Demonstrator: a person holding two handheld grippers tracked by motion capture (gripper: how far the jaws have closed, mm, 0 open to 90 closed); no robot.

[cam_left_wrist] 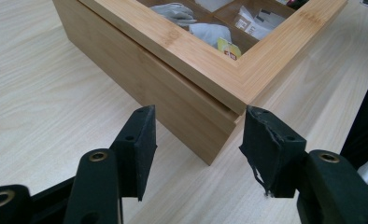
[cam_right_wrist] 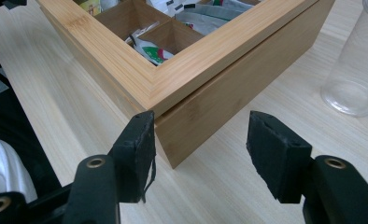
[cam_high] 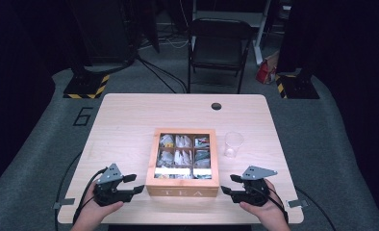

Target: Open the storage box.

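Light wooden table [cam_high: 130, 120]: rectangular bamboo tea box w/ glass-windowed lid [cam_high: 182, 185] sits at near-centre edge. Rigid, prob heavy-ish, smooth sides; grab lid lip at front corners. Left gripper [cam_high: 138, 183] & right gripper [cam_high: 225, 185] flank its corners, jaws part-open, empty.

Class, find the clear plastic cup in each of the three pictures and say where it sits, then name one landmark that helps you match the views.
High view: the clear plastic cup stands right of the wooden tea box, apart from it.
Left gripper view: the cup is not in it.
Right gripper view: the cup is at the upper right edge.
Shared landmark: the tea box's near corners.
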